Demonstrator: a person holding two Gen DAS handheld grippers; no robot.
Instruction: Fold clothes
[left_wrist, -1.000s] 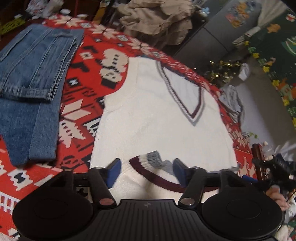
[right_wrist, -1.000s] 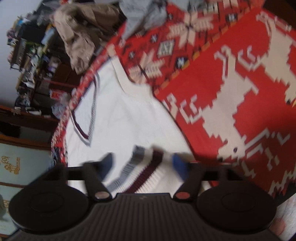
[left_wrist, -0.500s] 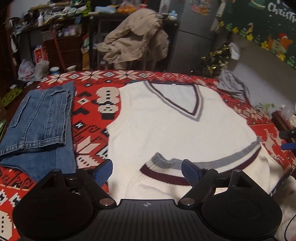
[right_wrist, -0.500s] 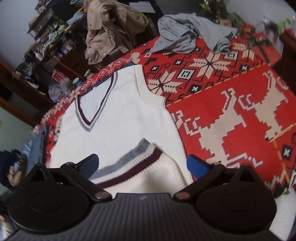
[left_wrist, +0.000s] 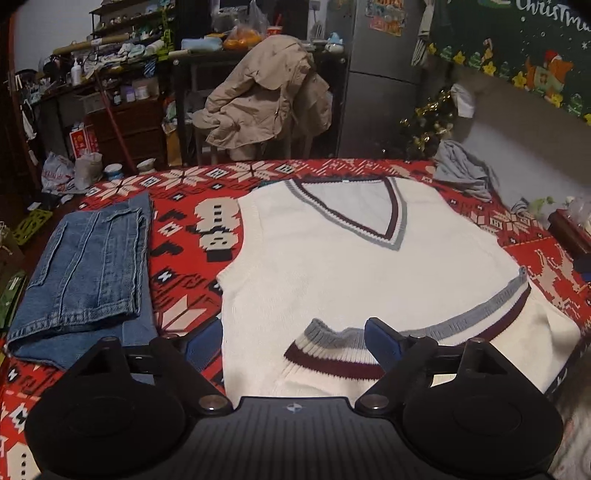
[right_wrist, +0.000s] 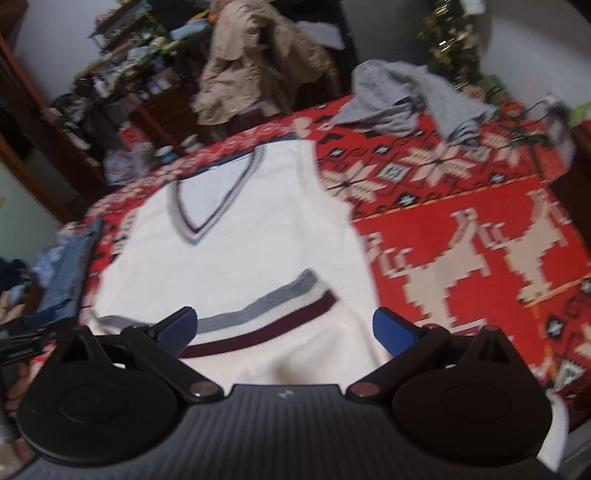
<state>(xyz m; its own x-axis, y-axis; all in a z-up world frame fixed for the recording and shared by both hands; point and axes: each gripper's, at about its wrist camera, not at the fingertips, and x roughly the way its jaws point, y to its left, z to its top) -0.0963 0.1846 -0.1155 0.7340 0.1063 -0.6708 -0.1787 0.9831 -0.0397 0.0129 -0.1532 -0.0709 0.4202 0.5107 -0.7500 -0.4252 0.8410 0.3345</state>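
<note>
A white knit vest (left_wrist: 332, 266) with a grey and maroon V-neck lies flat on the red patterned cloth (left_wrist: 184, 229). Its striped bottom hem (left_wrist: 325, 360) is folded up over the body. My left gripper (left_wrist: 291, 339) hovers over the hem's left corner. Its jaws are opening, and the corner lies between the blue pads (left_wrist: 382, 341) without being pressed. In the right wrist view the vest (right_wrist: 240, 251) fills the middle. My right gripper (right_wrist: 286, 326) stands wide open above the hem's (right_wrist: 258, 325) right end, with nothing gripped.
Folded blue jeans (left_wrist: 85, 266) lie left of the vest. A crumpled grey garment (right_wrist: 406, 99) sits at the cloth's far right corner. A beige jacket (left_wrist: 266, 99) hangs over a chair behind the table, in front of cluttered shelves and a fridge.
Both grippers spread their jaws and let go of the striped hem, then rolled level and drew back and up. The hem now rests folded on the vest.
</note>
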